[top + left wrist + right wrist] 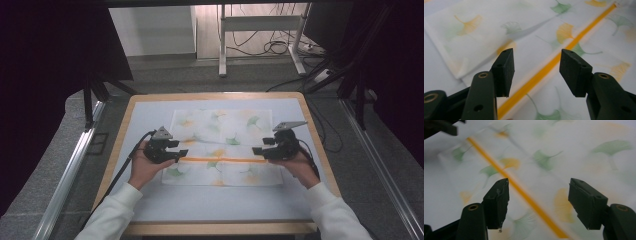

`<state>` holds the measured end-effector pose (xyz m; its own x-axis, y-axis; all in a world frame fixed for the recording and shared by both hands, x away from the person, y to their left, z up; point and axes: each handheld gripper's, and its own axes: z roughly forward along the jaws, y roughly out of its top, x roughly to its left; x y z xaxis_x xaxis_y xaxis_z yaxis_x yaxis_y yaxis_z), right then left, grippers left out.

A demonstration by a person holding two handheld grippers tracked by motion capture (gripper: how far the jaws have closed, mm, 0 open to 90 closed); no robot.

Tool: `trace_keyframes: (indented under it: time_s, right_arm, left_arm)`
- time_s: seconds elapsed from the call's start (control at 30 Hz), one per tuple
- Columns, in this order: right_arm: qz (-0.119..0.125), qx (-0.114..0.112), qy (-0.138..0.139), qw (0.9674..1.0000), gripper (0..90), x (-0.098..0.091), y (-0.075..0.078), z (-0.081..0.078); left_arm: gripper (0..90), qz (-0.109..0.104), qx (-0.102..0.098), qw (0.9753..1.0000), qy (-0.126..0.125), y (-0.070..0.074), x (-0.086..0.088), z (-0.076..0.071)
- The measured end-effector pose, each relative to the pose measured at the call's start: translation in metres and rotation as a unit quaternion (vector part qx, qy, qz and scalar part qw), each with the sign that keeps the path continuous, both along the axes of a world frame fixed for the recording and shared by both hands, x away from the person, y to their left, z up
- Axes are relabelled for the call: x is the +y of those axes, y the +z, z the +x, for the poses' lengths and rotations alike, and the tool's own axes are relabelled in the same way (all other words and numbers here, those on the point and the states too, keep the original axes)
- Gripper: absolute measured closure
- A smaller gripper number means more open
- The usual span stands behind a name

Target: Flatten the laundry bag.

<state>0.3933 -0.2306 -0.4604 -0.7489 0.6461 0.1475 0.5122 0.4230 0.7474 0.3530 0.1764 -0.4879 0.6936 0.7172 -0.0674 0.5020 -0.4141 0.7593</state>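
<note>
On the white table, a folded cloth with ginkgo-leaf print lying flat in the middle, its orange stripe running across near the front edge, then left gripper and right gripper just above the stripe's two ends, jaws apart, holding nothing.

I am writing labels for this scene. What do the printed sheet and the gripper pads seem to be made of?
The printed cloth looks like thin woven fabric, matte: it lies limp, with a soft fold and an orange hem band. The pads look like black rubber or dense foam, matte and finely grained; which one is unclear.
</note>
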Motion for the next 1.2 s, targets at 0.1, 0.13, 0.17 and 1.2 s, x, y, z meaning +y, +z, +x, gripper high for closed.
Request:
trace_keyframes:
  time_s: [0.1, 0.13, 0.17, 1.2]
  right_arm:
    - [-0.005, 0.007, 0.036, 0.9993, 31.1, 0.014, -0.007, -0.022]
    - [-0.006, 0.011, 0.042, 0.999, 30.7, 0.016, -0.009, -0.026]
    - [-0.006, 0.011, 0.042, 0.999, 30.7, 0.016, -0.009, -0.026]
    - [-0.149, -0.003, 0.134, 0.9797, 68.1, 0.109, -0.056, -0.038]
  left_arm:
    - [43.9, 0.013, 0.002, 0.9998, -0.017, -0.002, -0.005, -0.011]
    - [43.5, 0.016, 0.002, 0.9997, -0.021, -0.003, -0.005, -0.014]
    - [43.3, 0.016, 0.002, 0.9997, -0.021, -0.003, -0.005, -0.014]
    - [41.5, -0.002, 0.03, 0.9995, -0.012, -0.018, 0.013, -0.032]
